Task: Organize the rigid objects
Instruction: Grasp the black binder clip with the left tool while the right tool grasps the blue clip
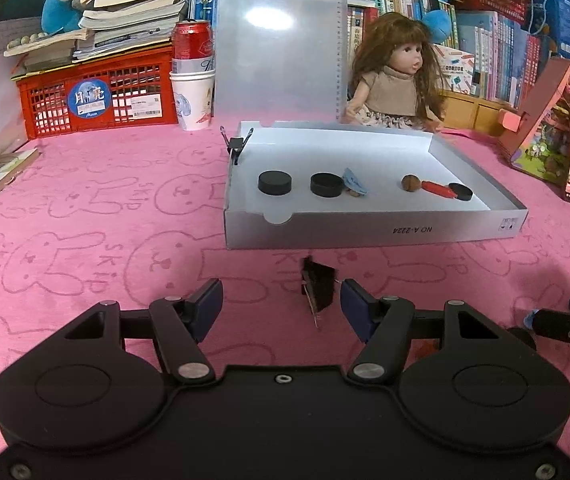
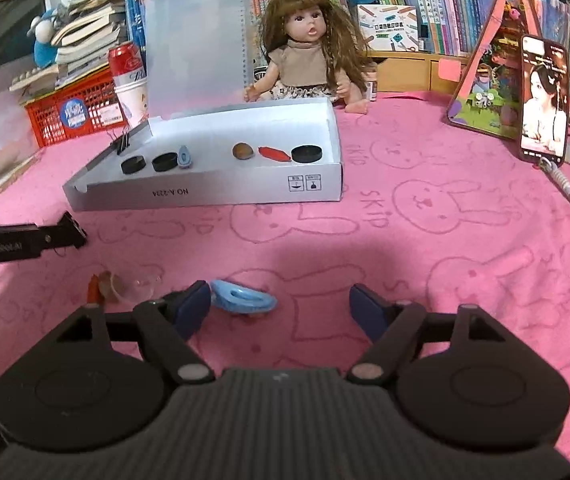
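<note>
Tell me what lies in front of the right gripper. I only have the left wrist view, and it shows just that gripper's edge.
Observer: A blue iron-shaped toy lies on the pink cloth between the right gripper's open fingers, close to the one on the picture's left. It is not gripped.
Operator: Is anything else loose near it?
Observer: Yes. Further left on the cloth there is an orange piece beside something clear. Both are too blurred to name.
</note>
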`<move>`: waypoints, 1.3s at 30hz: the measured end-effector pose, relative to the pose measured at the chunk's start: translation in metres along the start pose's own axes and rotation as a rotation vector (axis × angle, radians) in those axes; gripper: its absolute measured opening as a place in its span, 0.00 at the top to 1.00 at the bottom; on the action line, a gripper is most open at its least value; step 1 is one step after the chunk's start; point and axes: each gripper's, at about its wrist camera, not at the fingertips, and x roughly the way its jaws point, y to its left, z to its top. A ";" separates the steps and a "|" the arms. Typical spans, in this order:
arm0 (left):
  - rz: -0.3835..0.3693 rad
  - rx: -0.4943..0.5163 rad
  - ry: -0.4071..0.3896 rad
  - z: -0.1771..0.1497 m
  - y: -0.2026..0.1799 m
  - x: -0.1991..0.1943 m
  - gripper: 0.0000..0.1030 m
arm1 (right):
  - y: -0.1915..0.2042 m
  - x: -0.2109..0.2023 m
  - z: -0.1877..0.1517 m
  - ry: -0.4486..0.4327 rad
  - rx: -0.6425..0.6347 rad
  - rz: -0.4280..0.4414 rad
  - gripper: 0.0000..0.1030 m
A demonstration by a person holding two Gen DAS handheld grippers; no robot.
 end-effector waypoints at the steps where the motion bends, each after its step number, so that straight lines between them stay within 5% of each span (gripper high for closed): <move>1: 0.000 -0.002 0.002 0.000 0.000 0.001 0.40 | 0.001 0.001 0.000 -0.001 -0.001 -0.004 0.21; 11: -0.022 0.005 0.007 -0.001 -0.001 0.002 0.44 | 0.004 -0.004 -0.009 -0.005 -0.124 -0.062 0.22; 17: -0.022 0.023 0.006 -0.003 0.000 0.000 0.44 | -0.006 0.000 -0.005 -0.007 -0.096 -0.143 0.22; 27: 0.017 0.036 -0.001 -0.006 0.012 -0.008 0.44 | 0.004 -0.012 -0.009 -0.049 -0.151 -0.021 0.22; 39: 0.025 0.016 0.001 -0.009 0.021 -0.010 0.44 | 0.012 -0.002 -0.007 -0.048 -0.135 -0.025 0.22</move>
